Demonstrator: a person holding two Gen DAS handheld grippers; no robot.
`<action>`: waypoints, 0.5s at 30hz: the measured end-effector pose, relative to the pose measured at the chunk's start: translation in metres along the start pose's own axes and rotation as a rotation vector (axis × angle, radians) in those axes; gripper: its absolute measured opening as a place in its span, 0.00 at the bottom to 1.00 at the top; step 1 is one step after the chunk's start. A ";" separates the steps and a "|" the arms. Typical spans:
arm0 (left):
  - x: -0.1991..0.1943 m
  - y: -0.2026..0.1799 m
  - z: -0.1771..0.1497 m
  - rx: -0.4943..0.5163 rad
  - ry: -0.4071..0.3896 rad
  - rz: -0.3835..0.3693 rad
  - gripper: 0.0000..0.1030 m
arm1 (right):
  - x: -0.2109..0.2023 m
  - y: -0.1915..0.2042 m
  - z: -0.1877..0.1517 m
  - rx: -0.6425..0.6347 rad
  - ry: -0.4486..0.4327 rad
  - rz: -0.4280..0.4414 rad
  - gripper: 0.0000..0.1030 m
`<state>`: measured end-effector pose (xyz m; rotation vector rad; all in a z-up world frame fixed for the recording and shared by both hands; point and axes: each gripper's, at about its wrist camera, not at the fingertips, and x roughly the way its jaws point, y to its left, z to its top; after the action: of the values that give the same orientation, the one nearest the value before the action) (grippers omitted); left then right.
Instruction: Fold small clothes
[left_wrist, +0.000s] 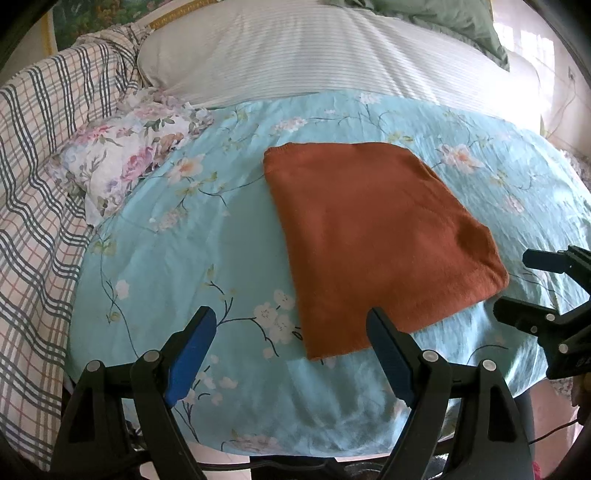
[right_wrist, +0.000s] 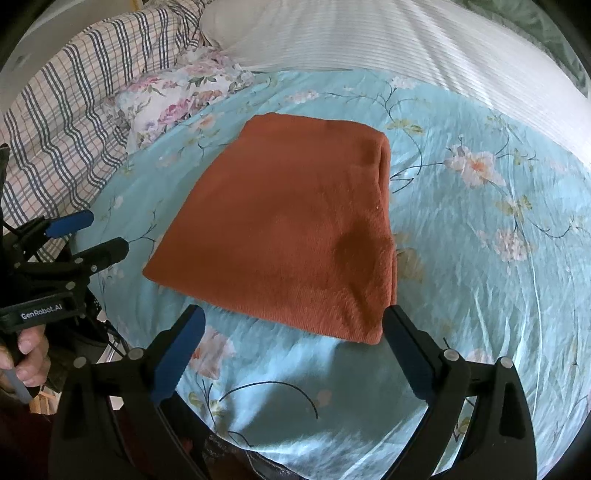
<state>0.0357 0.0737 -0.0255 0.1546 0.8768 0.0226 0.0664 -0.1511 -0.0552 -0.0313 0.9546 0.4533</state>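
Note:
A rust-orange knit garment (left_wrist: 373, 236) (right_wrist: 291, 229) lies folded into a flat rectangle on the light-blue floral sheet (left_wrist: 207, 243) (right_wrist: 472, 236). My left gripper (left_wrist: 290, 317) hovers open just short of the garment's near left corner, nothing between its blue pads. My right gripper (right_wrist: 295, 317) is open too, its jaws straddling the near edge of the garment without touching it. From the left wrist view the right gripper (left_wrist: 513, 284) shows at the right edge; from the right wrist view the left gripper (right_wrist: 107, 232) shows at the left, held by a hand (right_wrist: 26, 354).
A floral pillow (left_wrist: 122, 162) (right_wrist: 177, 92) and a plaid blanket (left_wrist: 40, 184) (right_wrist: 70, 122) lie to the left. A white striped pillow (left_wrist: 314, 55) (right_wrist: 406, 44) sits behind the sheet. The bed's near edge runs just under both grippers.

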 end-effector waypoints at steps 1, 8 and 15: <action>0.000 0.000 0.000 0.001 -0.001 -0.001 0.81 | 0.000 0.000 0.000 0.001 0.001 0.002 0.94; -0.001 -0.001 -0.001 0.003 -0.002 -0.005 0.81 | 0.000 -0.002 -0.001 0.002 -0.001 0.006 0.94; -0.003 -0.005 -0.003 0.010 -0.001 -0.013 0.81 | -0.004 0.003 -0.006 0.011 -0.005 0.000 0.94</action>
<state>0.0315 0.0687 -0.0259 0.1578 0.8772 0.0061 0.0590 -0.1509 -0.0550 -0.0202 0.9524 0.4475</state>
